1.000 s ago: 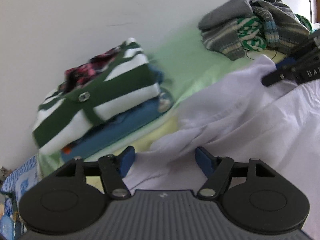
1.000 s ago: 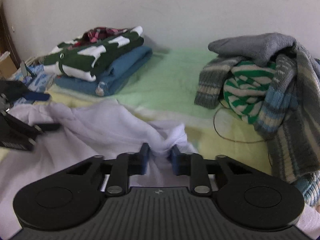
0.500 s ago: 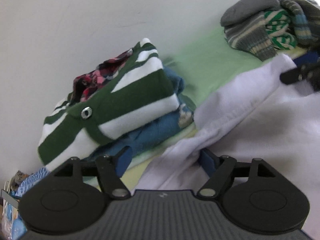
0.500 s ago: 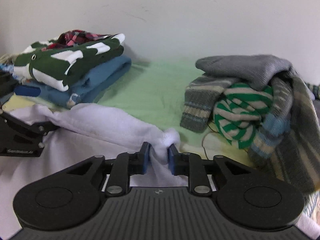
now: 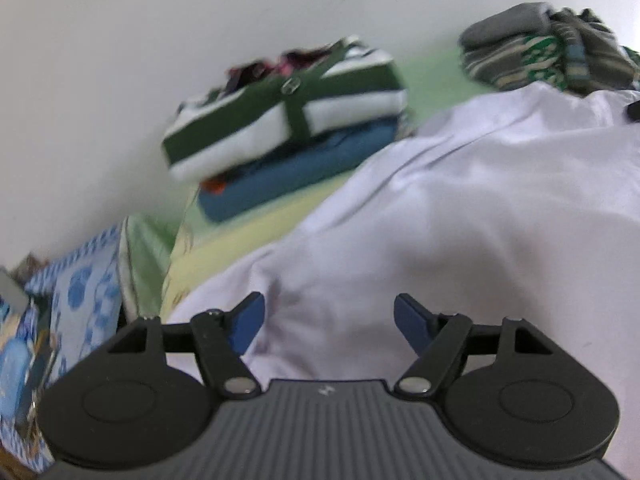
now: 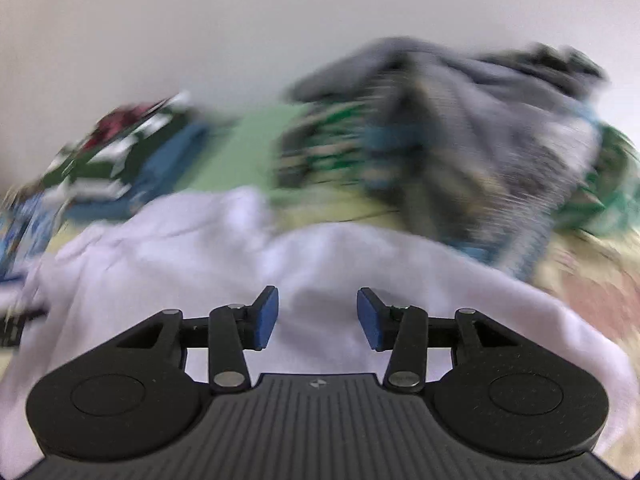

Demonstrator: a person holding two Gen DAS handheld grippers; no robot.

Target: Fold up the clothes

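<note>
From my right claw's camera everything far off was smeared: the heap of knitwear to the right and the folded stack to the left showed only as streaks. The white garment ran off the near edge beneath my claw.

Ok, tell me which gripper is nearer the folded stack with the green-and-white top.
Left. The left gripper sees the folded stack just ahead beside the white shirt. From the right gripper, whose jaws are opening, it sits far off left.
</note>
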